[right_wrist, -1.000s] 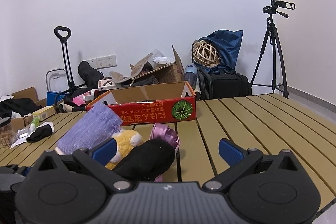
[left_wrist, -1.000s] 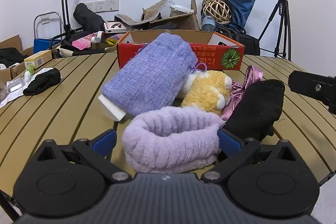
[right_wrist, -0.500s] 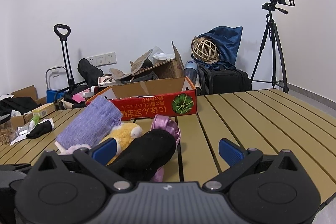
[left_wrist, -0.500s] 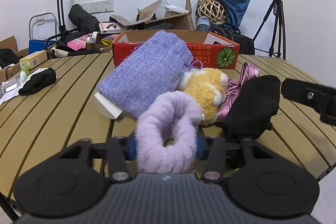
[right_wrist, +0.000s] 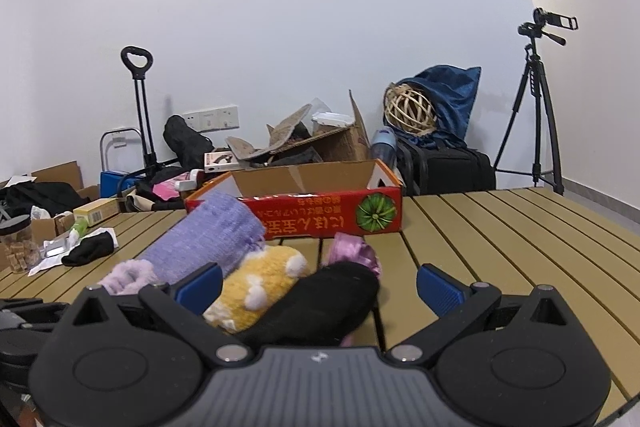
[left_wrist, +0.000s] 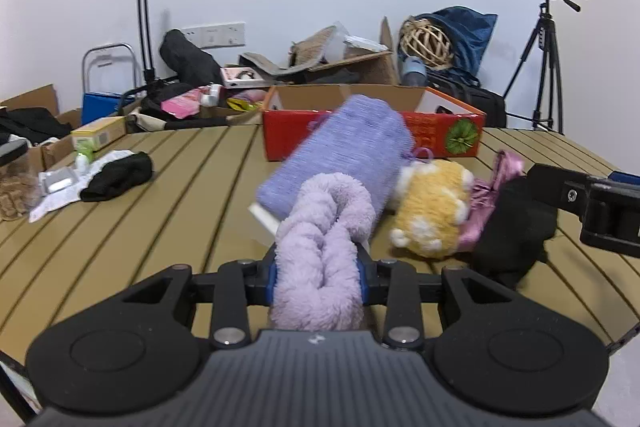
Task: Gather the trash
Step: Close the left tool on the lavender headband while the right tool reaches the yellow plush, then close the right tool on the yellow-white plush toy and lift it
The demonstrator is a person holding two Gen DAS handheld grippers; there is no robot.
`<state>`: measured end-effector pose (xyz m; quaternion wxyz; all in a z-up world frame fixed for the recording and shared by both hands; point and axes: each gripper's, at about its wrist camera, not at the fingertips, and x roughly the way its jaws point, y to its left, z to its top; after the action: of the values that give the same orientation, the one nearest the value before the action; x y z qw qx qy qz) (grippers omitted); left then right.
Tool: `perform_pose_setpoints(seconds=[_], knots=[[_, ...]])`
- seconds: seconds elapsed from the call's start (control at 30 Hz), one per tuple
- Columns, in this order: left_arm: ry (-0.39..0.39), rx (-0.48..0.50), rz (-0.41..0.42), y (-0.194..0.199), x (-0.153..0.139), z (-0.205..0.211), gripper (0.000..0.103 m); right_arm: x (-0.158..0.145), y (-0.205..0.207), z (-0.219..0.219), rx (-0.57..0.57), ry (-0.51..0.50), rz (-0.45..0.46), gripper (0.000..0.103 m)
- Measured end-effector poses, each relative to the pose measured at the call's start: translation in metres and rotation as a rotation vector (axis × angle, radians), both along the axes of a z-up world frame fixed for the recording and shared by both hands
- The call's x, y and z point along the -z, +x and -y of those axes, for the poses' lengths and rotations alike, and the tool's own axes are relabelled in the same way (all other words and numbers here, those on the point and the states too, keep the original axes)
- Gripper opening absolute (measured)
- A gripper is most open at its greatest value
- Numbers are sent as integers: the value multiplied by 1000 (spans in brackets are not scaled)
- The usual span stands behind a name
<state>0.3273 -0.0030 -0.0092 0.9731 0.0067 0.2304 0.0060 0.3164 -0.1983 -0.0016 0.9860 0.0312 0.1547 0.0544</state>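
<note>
Both wrist cams low, facing box (left_wrist: 372, 131)

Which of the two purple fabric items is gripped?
The fluffy lilac band, pinched in the left gripper. The woven purple pouch lies behind it, ungripped.

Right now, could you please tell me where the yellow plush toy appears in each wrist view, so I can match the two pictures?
Left wrist view: the yellow plush toy lies right of centre, between the purple knitted pouch and the black cloth.
Right wrist view: the toy sits low, left of centre, just beyond the blue left finger.
Shared landmark: the red cardboard box behind it in both.
</note>
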Motion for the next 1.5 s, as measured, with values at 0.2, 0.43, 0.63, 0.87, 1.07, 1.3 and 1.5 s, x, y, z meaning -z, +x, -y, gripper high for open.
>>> perform_pose_setpoints(seconds=[0.2,0.43,0.63,0.87,1.07,1.3,1.5], knots=[[-2,-41,3,1,-4,-19,35,-2,6,-25,-33,-39,20,103],[-9,-87,11,0,-8,-38,35,-1,19,-53,-72,-90,28,103],[-15,-119,6,4,-8,-52,35,6,36,-67,-70,-121,-32,103],[-36,-158,-10,7,-7,-65,35,16,55,-78,-84,-155,-89,95],[-41,-167,-14,8,-6,-69,35,24,72,-87,-57,-222,-125,78],[-41,-168,-16,10,-6,-68,35,34,91,-92,-32,-224,-181,72],[-45,-164,-18,9,-6,-68,35,39,100,-90,-1,-226,-204,68]])
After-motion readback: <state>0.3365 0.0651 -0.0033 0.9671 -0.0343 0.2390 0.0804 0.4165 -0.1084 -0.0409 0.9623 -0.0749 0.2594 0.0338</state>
